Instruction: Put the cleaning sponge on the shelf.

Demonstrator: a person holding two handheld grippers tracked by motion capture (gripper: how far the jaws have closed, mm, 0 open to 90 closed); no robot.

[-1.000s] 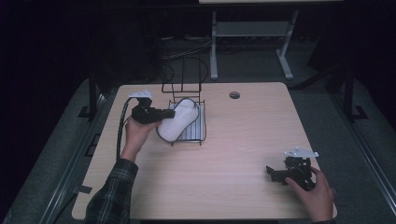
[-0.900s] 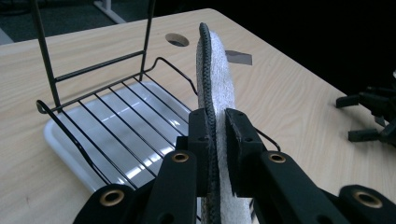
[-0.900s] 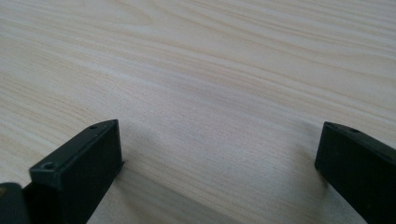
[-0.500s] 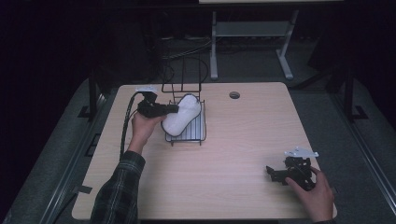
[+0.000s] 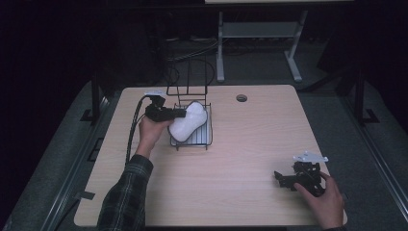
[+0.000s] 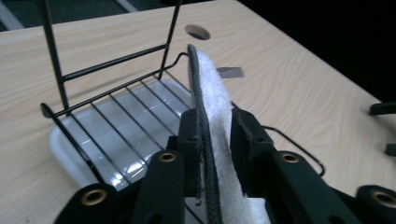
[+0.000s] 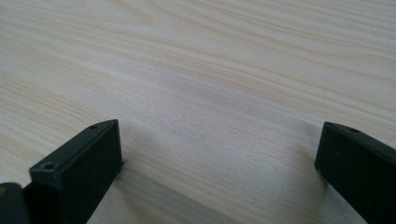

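From the high view I see my left gripper [image 5: 179, 113] at about ten o'clock on the table [image 5: 250, 144], clamped on the near end of a white insole [image 5: 188, 121]. The insole lies tilted over a black wire rack [image 5: 192, 139], which sits on a white tray at about eleven o'clock. My left hand [image 5: 150, 131] holds the gripper from the rack's left side, its cable [image 5: 132, 130] trailing toward six o'clock. My right gripper [image 5: 280, 178] rests on the table at about four o'clock, well apart from the rack, with my right hand [image 5: 325, 199] behind it.

In the left gripper view the two jaws press against both faces of the insole [image 6: 212, 116], which stands on edge between them, dark rim toward nine o'clock. Beyond it lie the rack [image 6: 116, 100] and the glossy tray [image 6: 77, 154] under its bars.

In the right gripper view the jaws stand wide apart over bare wood [image 7: 210, 84], holding nothing.
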